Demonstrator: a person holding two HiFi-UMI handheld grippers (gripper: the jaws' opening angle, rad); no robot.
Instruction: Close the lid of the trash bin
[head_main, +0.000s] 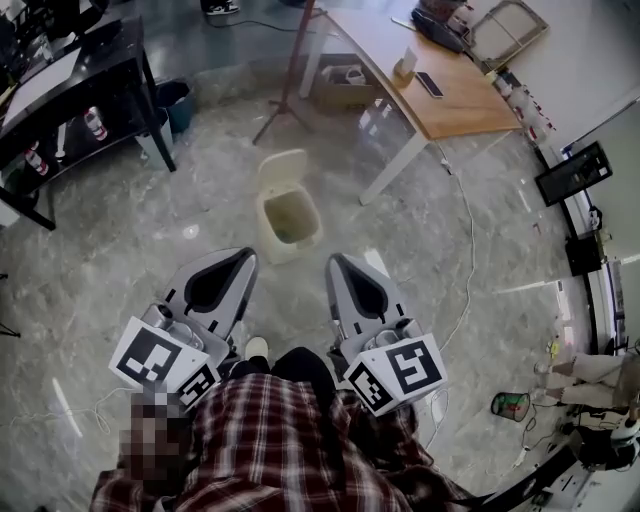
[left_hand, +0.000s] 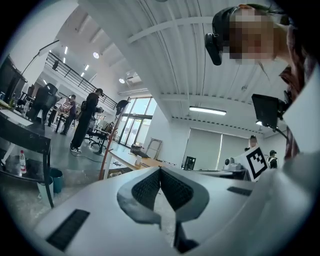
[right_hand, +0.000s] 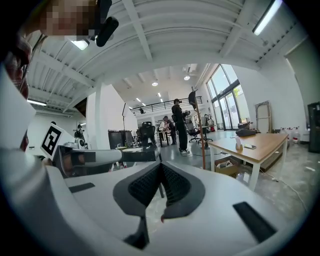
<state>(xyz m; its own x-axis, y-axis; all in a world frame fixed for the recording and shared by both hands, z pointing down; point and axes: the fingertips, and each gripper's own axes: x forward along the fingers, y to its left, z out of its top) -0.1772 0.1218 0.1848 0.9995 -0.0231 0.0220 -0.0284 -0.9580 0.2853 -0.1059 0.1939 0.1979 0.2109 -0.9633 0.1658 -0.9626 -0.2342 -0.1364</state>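
Note:
A cream trash bin (head_main: 271, 236) stands on the marbled floor ahead of me, its lid (head_main: 281, 167) swung up and back so the inside shows. My left gripper (head_main: 247, 256) is shut and empty, and its tip is just short of the bin's near left corner. My right gripper (head_main: 333, 260) is also shut and empty, a little to the right of the bin's near side. Both point level, side by side, and neither touches the bin. In the left gripper view (left_hand: 160, 169) and the right gripper view (right_hand: 160, 164) the pads meet, and the bin is hidden below the gripper bodies.
A wooden table (head_main: 450, 100) with white legs stands to the right beyond the bin, with a cardboard box (head_main: 340, 85) under it. A tripod stand (head_main: 285, 95) rises behind the bin. A black shelf unit (head_main: 80, 90) and a blue bucket (head_main: 180, 100) are at the left. A white cable (head_main: 467, 270) runs over the floor at the right.

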